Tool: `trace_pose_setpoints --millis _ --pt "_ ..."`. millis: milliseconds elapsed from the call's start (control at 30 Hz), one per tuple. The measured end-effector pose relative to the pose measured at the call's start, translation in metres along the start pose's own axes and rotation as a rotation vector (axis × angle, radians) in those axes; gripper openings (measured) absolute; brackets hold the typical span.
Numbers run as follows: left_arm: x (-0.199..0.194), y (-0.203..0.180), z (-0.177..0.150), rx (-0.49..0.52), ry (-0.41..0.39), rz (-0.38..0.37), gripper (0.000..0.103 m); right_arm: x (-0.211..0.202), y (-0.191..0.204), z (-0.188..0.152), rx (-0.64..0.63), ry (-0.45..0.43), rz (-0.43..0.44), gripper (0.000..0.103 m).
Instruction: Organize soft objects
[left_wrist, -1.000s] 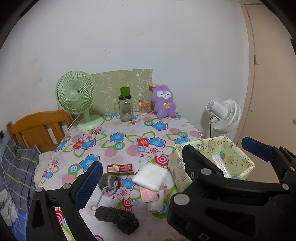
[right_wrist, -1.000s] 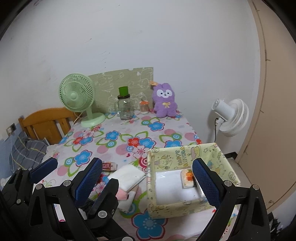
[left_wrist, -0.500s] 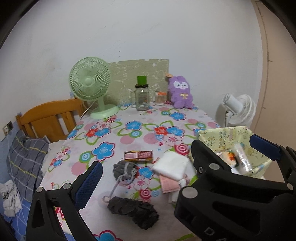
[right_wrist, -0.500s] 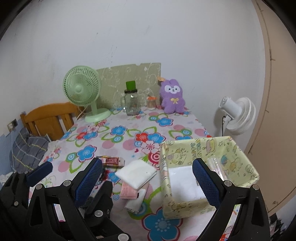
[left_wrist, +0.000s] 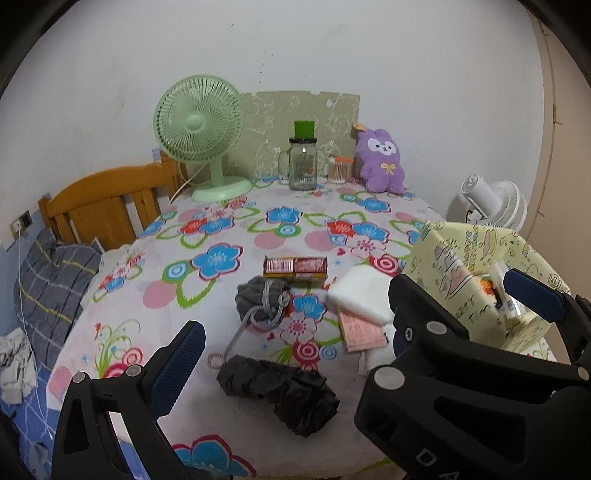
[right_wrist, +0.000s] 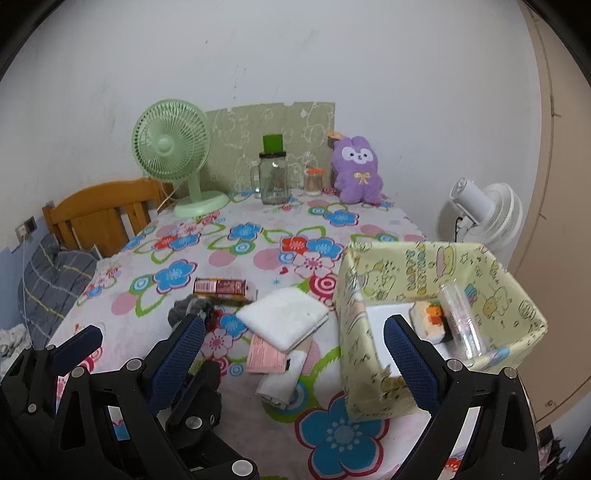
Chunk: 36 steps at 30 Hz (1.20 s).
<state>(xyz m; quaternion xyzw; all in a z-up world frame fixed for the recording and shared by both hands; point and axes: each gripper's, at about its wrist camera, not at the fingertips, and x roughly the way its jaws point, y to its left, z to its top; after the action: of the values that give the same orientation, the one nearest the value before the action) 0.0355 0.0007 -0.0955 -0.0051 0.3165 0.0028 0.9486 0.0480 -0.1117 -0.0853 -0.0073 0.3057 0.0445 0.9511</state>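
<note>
White wall behind, desk (right_wrist: 258, 254) under a flowered cloth, wooden bed frame (left_wrist: 99, 206) off its far-left side. Landmark: the yellow box (right_wrist: 517, 295) at the desk's near-right edge.

Left claw (left_wrist: 351, 314) has its jaws wide apart and holds nothing; right claw (right_wrist: 295, 354) likewise apart and empty. Both hover above the near edge of the desk.

Soft things sit just left of the box: a folded white towel (right_wrist: 284, 321) lies closest, on top of a pink packet (right_wrist: 264, 356) and a rolled white cloth (right_wrist: 280, 384). Further left of the box are a grey drawstring pouch (left_wrist: 264, 301) and a black folded umbrella (left_wrist: 280, 387). Box already holds a small orange-and-white item and a clear plastic tube (right_wrist: 458, 317); white floor mostly bare.

Step in hand, as I judge it: pick the first soft item, likely the towel. Come down over the folded edge, pinch all layers together so it does not unfold, lift clear of the box wall, drop on the bare white floor.

In the way: the packet under the towel may drag along; the pouch cord (left_wrist: 236, 336) loops loose towards the umbrella and could snag. A red wrapped bar (left_wrist: 295, 266) lies behind the pouch, not soft, leave it. Well beyond the box: green fan (right_wrist: 173, 155), glass jar (right_wrist: 274, 181), purple plush (right_wrist: 356, 170). White fan (right_wrist: 484, 214) stands off the desk behind the box.
</note>
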Motion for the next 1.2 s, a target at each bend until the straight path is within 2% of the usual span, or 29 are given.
trace_pose_setpoints --millis 367,667,933,1200 --pt "0.015 0.012 -0.021 -0.026 0.043 -0.007 0.102 0.013 0.011 -0.023 -0.001 0.033 0.003 0.089" --pt "0.029 0.018 -0.037 -0.059 0.074 -0.002 0.102 0.030 0.016 -0.040 0.005 0.095 0.019 0.080" --pt "0.045 0.021 -0.046 -0.077 0.111 -0.008 0.100 0.046 0.017 -0.049 0.013 0.140 0.014 0.079" --pt "0.061 0.021 -0.049 -0.053 0.138 0.001 0.098 0.063 0.016 -0.054 0.038 0.183 0.001 0.076"
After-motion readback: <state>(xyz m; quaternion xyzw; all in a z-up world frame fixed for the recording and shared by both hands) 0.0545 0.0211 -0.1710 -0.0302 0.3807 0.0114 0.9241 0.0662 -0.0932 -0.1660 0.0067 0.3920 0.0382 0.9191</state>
